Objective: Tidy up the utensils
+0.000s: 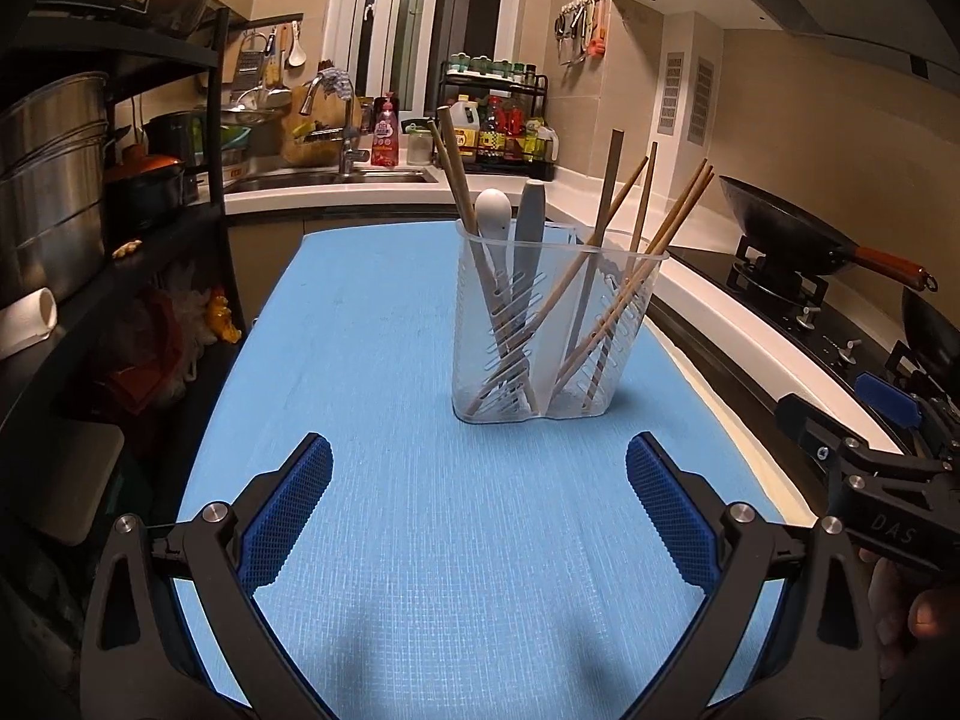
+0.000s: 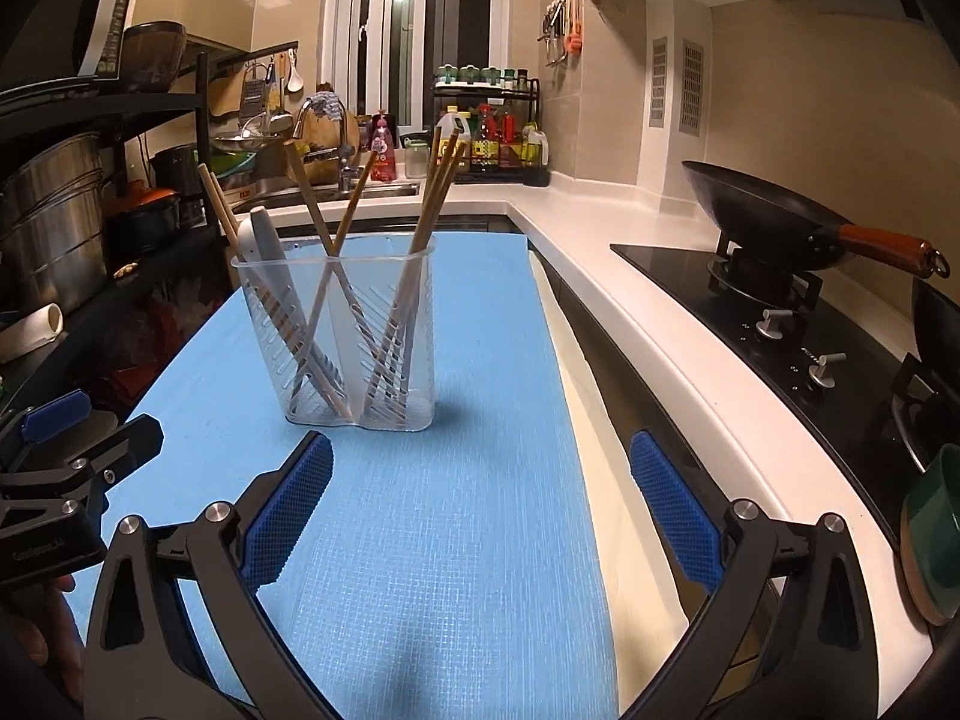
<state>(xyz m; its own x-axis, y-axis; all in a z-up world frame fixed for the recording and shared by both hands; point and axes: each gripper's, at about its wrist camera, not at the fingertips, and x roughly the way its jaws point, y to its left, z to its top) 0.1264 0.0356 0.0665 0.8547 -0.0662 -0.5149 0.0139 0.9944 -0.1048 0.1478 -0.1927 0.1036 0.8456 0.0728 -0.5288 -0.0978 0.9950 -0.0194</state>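
A clear plastic two-compartment utensil holder (image 1: 555, 330) stands upright on the blue mat (image 1: 420, 540). Its left compartment holds a white spoon (image 1: 493, 210), a grey utensil (image 1: 531, 216) and wooden chopsticks (image 1: 456, 174). Its right compartment holds several wooden chopsticks (image 1: 672, 222). My left gripper (image 1: 479, 510) is open and empty, short of the holder. The holder (image 2: 342, 342) also shows in the right wrist view, ahead and left of my right gripper (image 2: 480, 510), which is open and empty. The right gripper (image 1: 858, 450) shows at the right edge of the left wrist view.
A gas hob with a black wok (image 2: 774, 222) runs along the white counter (image 2: 660, 324) to the right. A black shelf rack with pots (image 1: 54, 180) stands on the left. A sink (image 1: 336, 177) and a bottle rack (image 1: 498, 132) are at the back. A green bowl (image 2: 936, 534) sits at the right edge.
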